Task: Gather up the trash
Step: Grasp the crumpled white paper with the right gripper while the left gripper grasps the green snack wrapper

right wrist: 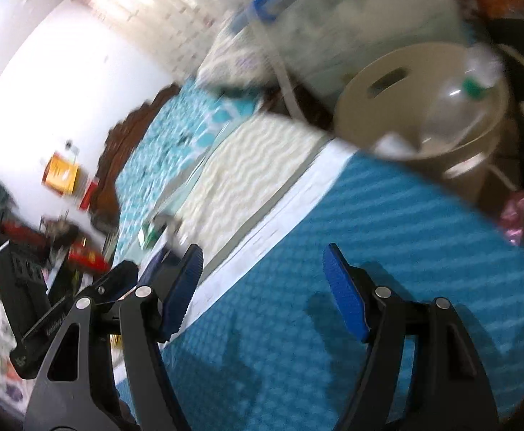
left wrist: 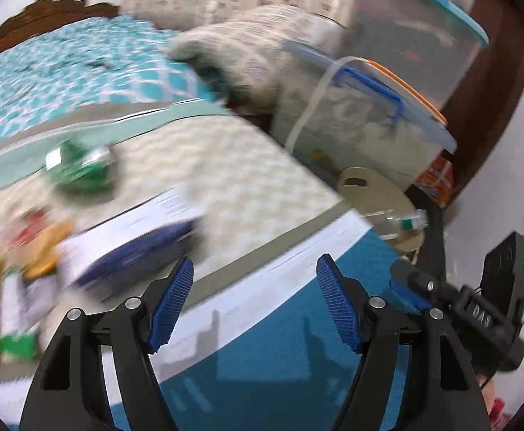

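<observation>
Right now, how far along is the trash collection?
Done: a clear plastic bottle already lies in the beige bin. In hand: nothing; the left gripper and right gripper are both open and empty. Left: the green wrapper, blue-and-white box and blurred packets on the bed.

Clear glossy plastic bottle (right wrist: 452, 107) on a matt beige bin (right wrist: 423, 115), textured teal bed cloth (right wrist: 387, 251), ribbed blue pads (left wrist: 175, 301).

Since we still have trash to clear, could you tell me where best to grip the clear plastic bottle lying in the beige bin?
Probably grip the clear plastic bottle across its wide body, coming from above. It lies tilted in the beige bin, neck toward the far rim, body exposed.
</observation>
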A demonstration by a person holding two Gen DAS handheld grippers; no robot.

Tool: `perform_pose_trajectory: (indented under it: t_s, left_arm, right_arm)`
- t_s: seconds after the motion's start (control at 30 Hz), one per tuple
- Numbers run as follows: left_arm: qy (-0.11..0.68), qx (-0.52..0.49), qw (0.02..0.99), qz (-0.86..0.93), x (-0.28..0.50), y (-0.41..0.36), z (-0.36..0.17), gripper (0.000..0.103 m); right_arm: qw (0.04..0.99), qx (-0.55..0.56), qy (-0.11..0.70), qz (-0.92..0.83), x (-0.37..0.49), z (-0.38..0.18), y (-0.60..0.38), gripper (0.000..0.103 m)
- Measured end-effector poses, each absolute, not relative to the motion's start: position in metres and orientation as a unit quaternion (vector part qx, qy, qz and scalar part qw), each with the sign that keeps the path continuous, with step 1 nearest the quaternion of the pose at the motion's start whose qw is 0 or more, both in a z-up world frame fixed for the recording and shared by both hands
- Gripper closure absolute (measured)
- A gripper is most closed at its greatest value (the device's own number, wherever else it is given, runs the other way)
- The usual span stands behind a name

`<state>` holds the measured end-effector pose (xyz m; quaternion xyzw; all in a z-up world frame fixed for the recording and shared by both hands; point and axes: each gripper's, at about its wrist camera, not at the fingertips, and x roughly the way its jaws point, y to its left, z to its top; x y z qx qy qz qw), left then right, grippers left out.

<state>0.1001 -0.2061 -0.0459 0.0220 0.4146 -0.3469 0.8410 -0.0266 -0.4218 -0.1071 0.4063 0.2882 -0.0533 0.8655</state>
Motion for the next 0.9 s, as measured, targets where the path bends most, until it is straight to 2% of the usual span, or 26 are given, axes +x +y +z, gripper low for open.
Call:
perform_pose_trajectory:
  t_s: [0.2,0.5,0.7,0.9]
  left_arm:
    - [0.422,-0.047,0.864,-0.270,0.099,-0.078,-0.054,0.035]
    - [0.421,-0.108,0.890,-0.138,0.106,0.061,-0.064,0.035]
    - [0.422,-0.128,0.889,-0.120,0.122,0.083,-0.064,0.035]
    - [0.428,-0.127,0.885,-0.128,0.138,0.069,-0.070,0.034]
  right_arm:
    - [0.871,0.363,0.331,0.012,0.001,-0.102,-0.359,0.032]
    - [0.864,0.287,0.396,0.119,0.043,-0.095,-0.262,0.033]
    - [0.871,0.202,0.415,0.169,0.094,-0.078,-0.205,0.036]
    - [0.880,0.126,0.427,0.165,0.186,-0.058,-0.168,0.032]
